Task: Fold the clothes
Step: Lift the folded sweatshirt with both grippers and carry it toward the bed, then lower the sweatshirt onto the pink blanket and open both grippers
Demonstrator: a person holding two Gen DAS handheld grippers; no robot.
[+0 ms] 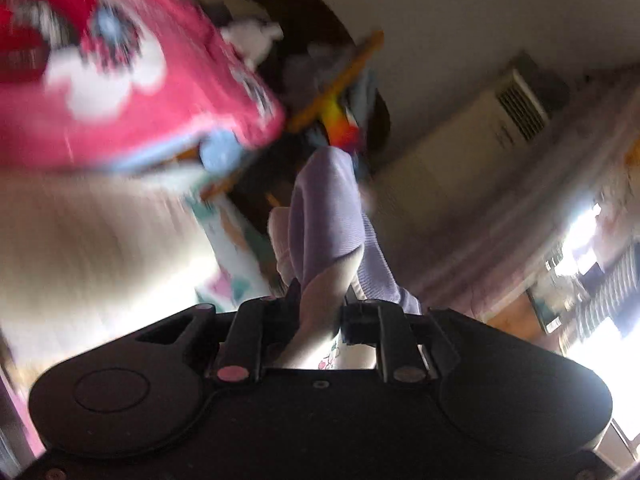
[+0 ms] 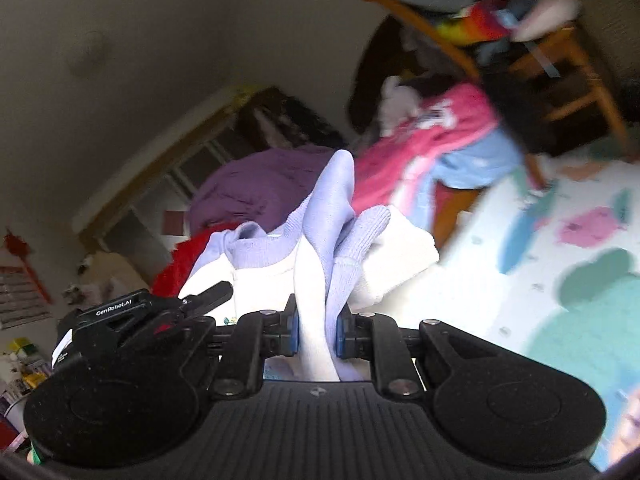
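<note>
A white garment with lilac ribbed trim (image 1: 328, 216) is held by both grippers. My left gripper (image 1: 320, 312) is shut on a fold of it, which rises between the jaws. My right gripper (image 2: 316, 332) is shut on another part of the same garment (image 2: 332, 216), with a ribbed cuff sticking up beside it. The left gripper's body (image 2: 132, 320) shows at the lower left of the right wrist view. The left view is motion-blurred and tilted up toward the ceiling.
A pink printed garment (image 1: 132, 80) (image 2: 432, 140) lies on a clothes pile with a light blue piece (image 2: 476, 168). A purple bundle (image 2: 256, 188), a red item (image 2: 180, 264), a wooden chair (image 2: 568, 64) and a patterned play mat (image 2: 560, 248) surround the spot.
</note>
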